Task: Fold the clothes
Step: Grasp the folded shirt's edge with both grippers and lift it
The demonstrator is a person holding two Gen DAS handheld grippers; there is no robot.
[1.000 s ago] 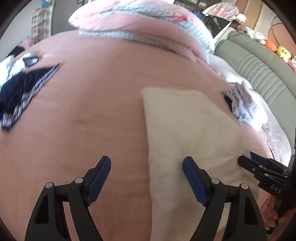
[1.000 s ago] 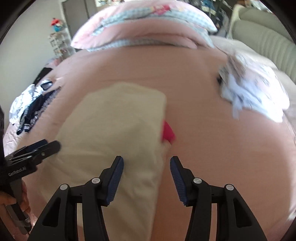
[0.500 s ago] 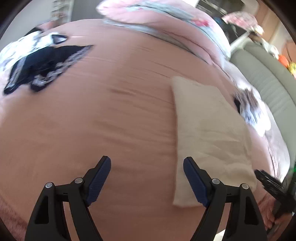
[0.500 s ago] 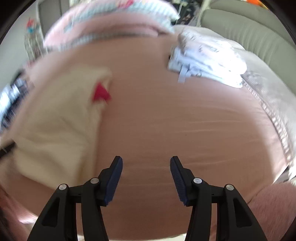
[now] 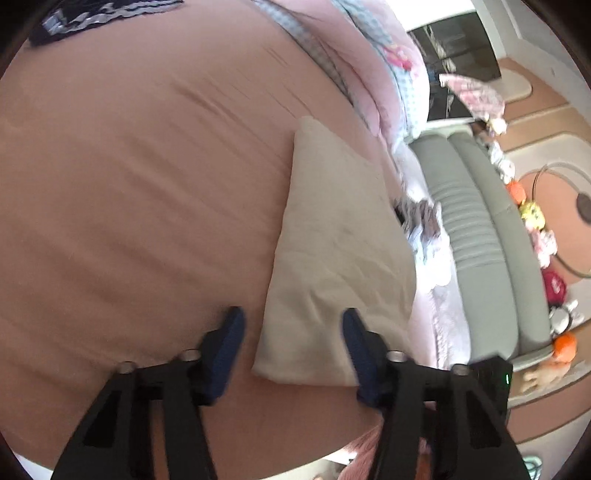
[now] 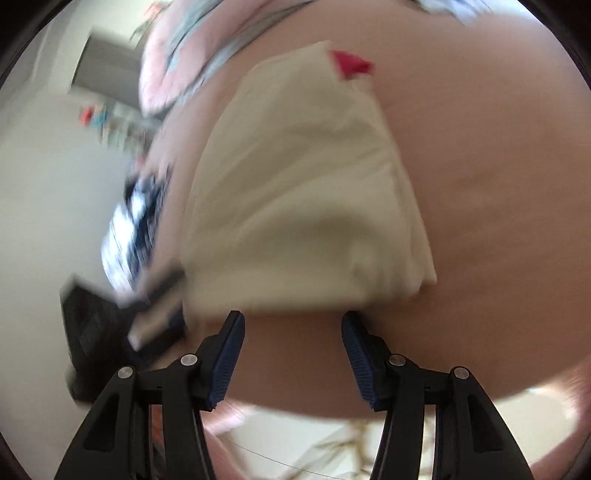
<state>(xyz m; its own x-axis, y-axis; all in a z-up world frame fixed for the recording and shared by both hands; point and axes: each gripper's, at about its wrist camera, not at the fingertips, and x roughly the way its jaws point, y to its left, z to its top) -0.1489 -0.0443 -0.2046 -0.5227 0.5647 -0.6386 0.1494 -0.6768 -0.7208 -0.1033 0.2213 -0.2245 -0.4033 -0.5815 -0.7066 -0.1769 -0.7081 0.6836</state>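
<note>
The cream garment (image 5: 332,243), folded into a long rectangle, was laid on the pink bedsheet (image 5: 129,203) near the bed's front edge, with a red patch (image 6: 351,64) showing at its far end in the right wrist view. Its near corner was seen to lie between the fingers of the left gripper (image 5: 291,325), whose jaws were closing; the pads were not yet pressed on the cloth, so nothing was judged to be held. A likely failure was that only the top layer would be caught there, so that the fold would be pulled open on lifting, or that the sheet would be pinched along with the cloth. The right gripper (image 6: 291,328) was held half spread just short of the garment's near edge, with only bare sheet between its fingers and nothing touched. If it were closed from there, the edge could be missed, and the garment would be lifted from one corner only and dragged askew. Further out, a dark patterned garment (image 5: 103,14) lay at the far left of the bed, a pale folded pile (image 5: 424,229) beside the grey sofa (image 5: 480,240), and pink bedding (image 5: 376,62) at the head.
</note>
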